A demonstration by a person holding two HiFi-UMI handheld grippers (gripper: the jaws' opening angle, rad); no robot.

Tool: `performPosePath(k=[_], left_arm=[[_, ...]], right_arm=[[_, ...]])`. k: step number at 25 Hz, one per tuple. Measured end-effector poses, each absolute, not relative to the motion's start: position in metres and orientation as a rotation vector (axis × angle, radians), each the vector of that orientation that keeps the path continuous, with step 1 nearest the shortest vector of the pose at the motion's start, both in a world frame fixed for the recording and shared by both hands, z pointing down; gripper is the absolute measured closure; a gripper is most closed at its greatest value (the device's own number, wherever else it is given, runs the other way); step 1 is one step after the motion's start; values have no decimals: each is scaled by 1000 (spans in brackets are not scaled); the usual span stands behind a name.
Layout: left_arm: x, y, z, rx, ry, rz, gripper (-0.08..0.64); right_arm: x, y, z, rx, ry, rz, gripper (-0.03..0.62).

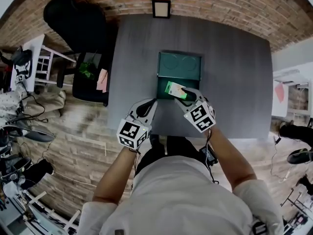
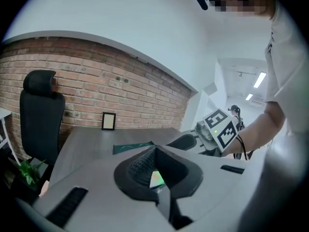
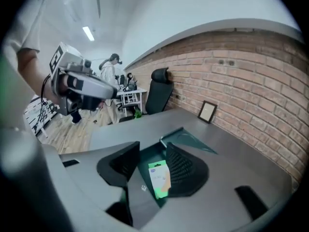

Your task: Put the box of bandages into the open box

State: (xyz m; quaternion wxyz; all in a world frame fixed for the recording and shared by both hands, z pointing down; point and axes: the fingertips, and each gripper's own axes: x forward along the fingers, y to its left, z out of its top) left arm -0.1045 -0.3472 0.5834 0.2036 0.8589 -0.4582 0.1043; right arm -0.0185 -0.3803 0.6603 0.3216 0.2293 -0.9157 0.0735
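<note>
Grey bench (image 1: 234, 82) runs up to a brick wall (image 1: 220, 4), and on it the open box (image 1: 181, 65) sits with its dark green lid folded back toward a small picture frame (image 1: 161, 8). The box of bandages (image 1: 173, 88), white with a bright green end, lies tilted in the near half of the open box. From where I stand it looks to be resting there rather than carried.

The right gripper (image 1: 190, 96) hangs just above it, pointing down. Its own view shows the jaws apart, with the box of bandages (image 3: 158, 178) seen between them close by the right-hand pad (image 3: 186, 168); the other pad stands clear of it, so nothing is clamped.

The left gripper (image 1: 146, 107) hovers beside the open box's near left corner, over bare bench, its jaw tips drawn together on nothing. A black office chair (image 1: 78, 13) stands off to the left.
</note>
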Motion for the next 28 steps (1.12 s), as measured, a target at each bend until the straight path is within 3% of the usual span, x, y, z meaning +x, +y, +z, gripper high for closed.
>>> performPosePath(k=[6, 9, 18, 28], left_arm=[[-113, -321, 518, 2523, -1265, 224, 545], [-118, -305, 484, 2582, -1260, 181, 545], [-132, -250, 410, 2727, -1221, 94, 546], [-135, -214, 375, 2799, -1174, 26, 546]], right_arm=[[-27, -349, 566, 789, -2548, 125, 521], [-30, -329, 522, 865, -2609, 100, 545], [-42, -262, 428, 1038, -2712, -49, 571], [-33, -214, 394, 1126, -2704, -124, 571]])
